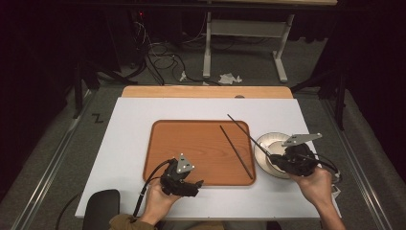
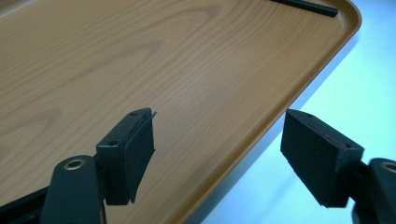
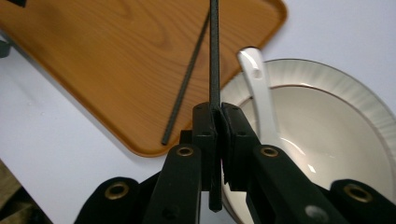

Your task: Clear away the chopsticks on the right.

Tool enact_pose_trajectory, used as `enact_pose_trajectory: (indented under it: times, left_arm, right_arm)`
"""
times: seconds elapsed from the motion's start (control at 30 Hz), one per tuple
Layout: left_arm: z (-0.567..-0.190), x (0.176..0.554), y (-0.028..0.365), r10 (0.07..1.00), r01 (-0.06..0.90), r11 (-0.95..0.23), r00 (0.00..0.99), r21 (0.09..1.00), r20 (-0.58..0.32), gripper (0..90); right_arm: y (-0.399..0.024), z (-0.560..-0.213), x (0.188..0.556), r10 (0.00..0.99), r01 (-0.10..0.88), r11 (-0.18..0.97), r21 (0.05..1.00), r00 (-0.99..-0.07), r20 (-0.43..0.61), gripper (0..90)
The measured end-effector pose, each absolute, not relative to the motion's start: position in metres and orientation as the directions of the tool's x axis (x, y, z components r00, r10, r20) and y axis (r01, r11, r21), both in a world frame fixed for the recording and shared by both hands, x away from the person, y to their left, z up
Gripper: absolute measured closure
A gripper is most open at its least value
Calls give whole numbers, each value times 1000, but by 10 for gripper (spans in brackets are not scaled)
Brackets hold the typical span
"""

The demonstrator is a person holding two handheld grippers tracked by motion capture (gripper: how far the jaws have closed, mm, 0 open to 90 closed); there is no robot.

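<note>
A brown wooden tray (image 1: 191,143) lies mid-table. One black chopstick (image 1: 236,152) rests on its right part. A second black chopstick (image 1: 246,134) slants up across the tray's far right corner, with my right gripper (image 1: 275,157) shut on its near end over a white bowl (image 1: 262,140). In the right gripper view the held chopstick (image 3: 214,56) runs straight up from the gripper (image 3: 217,109), the lying chopstick (image 3: 187,79) is to its left, and a white spoon (image 3: 261,88) leans in the bowl (image 3: 345,88). My left gripper (image 1: 196,185) stands open at the tray's front edge, its jaws (image 2: 219,126) straddling the tray rim (image 2: 261,135) with nothing between them.
The tray sits on a white board (image 1: 129,143) over a wooden tabletop (image 1: 206,92). A black pad (image 1: 101,208) lies at the front left corner. Beyond the table are cables (image 1: 158,57) and a white table frame (image 1: 244,33) on the floor.
</note>
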State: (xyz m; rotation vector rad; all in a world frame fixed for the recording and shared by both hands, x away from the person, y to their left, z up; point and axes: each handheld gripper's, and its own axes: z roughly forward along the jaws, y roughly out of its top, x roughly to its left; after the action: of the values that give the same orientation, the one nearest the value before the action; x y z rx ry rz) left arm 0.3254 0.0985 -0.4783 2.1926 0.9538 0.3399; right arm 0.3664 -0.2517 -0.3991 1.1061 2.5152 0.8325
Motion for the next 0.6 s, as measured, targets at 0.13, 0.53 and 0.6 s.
enact_pose_trajectory:
  times: [0.13, 0.53, 0.6]
  left_arm:
    - [-478, 326, 98, 718, 531, -475, 695, 702, -40, 259]
    - [-478, 326, 97, 716, 531, -479, 697, 699, -38, 259]
    - [-479, 326, 97, 716, 531, -481, 697, 698, -37, 259]
  right_arm:
    - [-236, -408, 367, 730, 593, 542, 596, -684, 16, 862]
    - [-196, -445, 377, 723, 631, 585, 510, -691, 25, 862]
    - [-191, -449, 379, 723, 638, 582, 504, -690, 37, 861]
